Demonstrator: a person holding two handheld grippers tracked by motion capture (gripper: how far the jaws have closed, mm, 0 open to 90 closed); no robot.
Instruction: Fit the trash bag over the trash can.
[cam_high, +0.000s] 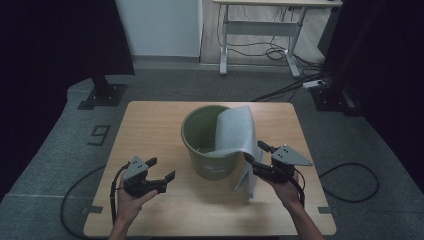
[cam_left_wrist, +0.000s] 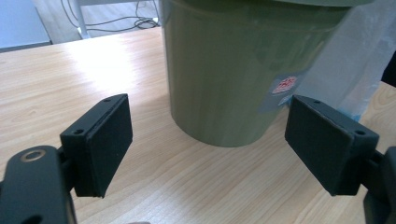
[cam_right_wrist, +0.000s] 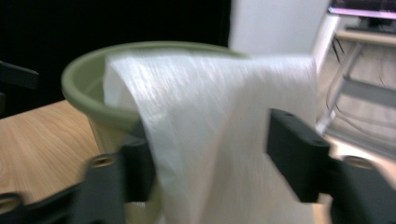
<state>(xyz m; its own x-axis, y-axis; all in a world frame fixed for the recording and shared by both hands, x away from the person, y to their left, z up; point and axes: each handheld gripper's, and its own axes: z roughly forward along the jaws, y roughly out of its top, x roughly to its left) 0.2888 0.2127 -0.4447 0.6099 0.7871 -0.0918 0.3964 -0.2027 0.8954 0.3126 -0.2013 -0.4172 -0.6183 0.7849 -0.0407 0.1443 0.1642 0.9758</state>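
A green plastic bucket (cam_high: 199, 131) stands upright in the middle of the wooden table (cam_high: 150, 125). A translucent white bag (cam_high: 235, 130) is draped over its right rim and hangs down the outside to the tabletop. My right gripper (cam_high: 255, 151) sits beside the bucket's right side, open, with the hanging bag (cam_right_wrist: 210, 116) loose between its jaws in front of the bucket (cam_right_wrist: 84, 79). My left gripper (cam_high: 162, 169) is held above the table, left of the bucket, open and empty. In the left gripper view the bucket (cam_left_wrist: 224, 70) is just ahead of the gripper (cam_left_wrist: 208, 144), and the bag (cam_left_wrist: 345, 60) is at the right.
A white-framed desk (cam_high: 260, 30) with cables under it stands on the floor behind the table. A black stand base (cam_high: 102, 92) sits at the back left and a power strip (cam_high: 315, 84) at the back right. Gripper cables trail off the table's front corners.
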